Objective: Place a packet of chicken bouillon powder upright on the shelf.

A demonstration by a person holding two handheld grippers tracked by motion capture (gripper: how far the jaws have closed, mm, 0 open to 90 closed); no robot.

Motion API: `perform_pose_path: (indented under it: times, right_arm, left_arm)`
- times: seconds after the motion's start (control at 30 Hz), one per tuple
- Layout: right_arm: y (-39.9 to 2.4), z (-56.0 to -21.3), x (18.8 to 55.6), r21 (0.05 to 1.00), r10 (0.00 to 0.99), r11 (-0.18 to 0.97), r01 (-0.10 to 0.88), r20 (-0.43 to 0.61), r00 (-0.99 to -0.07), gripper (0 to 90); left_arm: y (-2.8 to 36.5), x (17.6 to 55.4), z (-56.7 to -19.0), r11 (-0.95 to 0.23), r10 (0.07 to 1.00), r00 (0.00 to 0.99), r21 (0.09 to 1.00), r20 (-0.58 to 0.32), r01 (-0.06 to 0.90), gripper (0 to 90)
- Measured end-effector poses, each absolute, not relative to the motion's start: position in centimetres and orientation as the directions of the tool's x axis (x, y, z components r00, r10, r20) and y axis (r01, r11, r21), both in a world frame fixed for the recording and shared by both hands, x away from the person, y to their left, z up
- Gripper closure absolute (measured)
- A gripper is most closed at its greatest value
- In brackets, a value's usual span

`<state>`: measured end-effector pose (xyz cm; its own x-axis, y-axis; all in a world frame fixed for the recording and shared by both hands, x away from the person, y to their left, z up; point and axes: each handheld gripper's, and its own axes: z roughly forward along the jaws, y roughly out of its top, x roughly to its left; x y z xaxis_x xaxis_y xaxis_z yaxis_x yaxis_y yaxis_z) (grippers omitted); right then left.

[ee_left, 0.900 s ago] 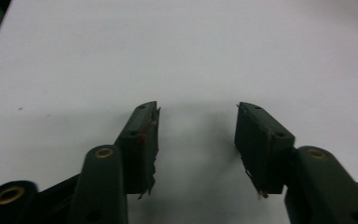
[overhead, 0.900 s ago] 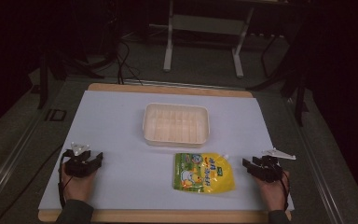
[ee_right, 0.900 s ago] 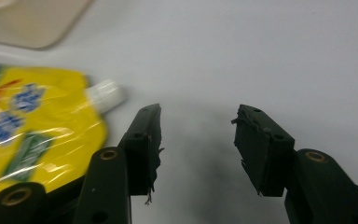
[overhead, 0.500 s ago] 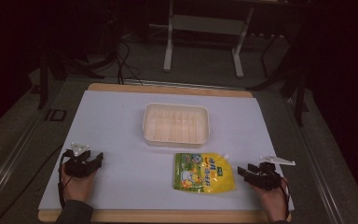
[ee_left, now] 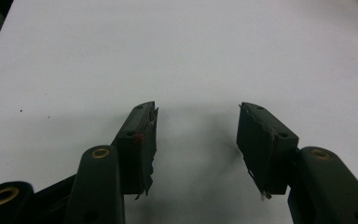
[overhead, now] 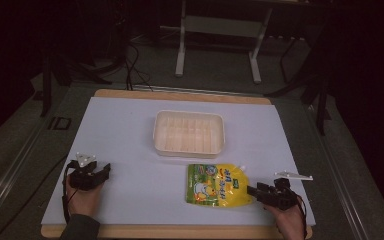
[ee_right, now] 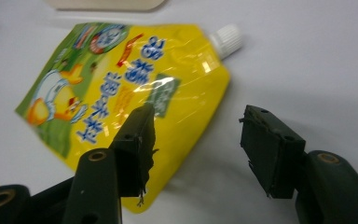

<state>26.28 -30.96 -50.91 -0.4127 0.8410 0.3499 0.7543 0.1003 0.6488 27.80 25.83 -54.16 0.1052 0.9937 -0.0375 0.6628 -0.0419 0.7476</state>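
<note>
A yellow and green spouted pouch lies flat on the white table cover, its white cap at the upper right corner. My right gripper sits at the pouch's right edge, open, with its left jaw over the pouch's edge and its right jaw over bare cover. A cream tray stands empty behind the pouch. My left gripper rests at the front left, open, with nothing between its jaws.
The white cover spans a wooden table. Metal stand legs and cables lie on the dark floor beyond the far edge.
My right gripper has swung left and toward the pouch, reaching its right edge. The left gripper has stayed put.
</note>
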Motion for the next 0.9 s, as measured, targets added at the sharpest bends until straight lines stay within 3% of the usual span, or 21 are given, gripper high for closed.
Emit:
perform_pose_path:
  times: [0.2,0.9]
  right_arm:
    - [-30.3,-51.4,26.0,0.619,0.833,0.116,0.777,0.366,-0.416,45.0]
    - [-30.1,-53.2,28.2,0.512,0.712,0.042,0.858,0.587,-0.386,49.4]
  left_arm:
    - [25.8,27.8,-54.2,-0.041,0.994,0.104,0.747,-0.038,0.663,46.5]
    - [25.7,27.8,-54.2,-0.054,0.994,0.108,0.744,-0.024,0.666,45.7]
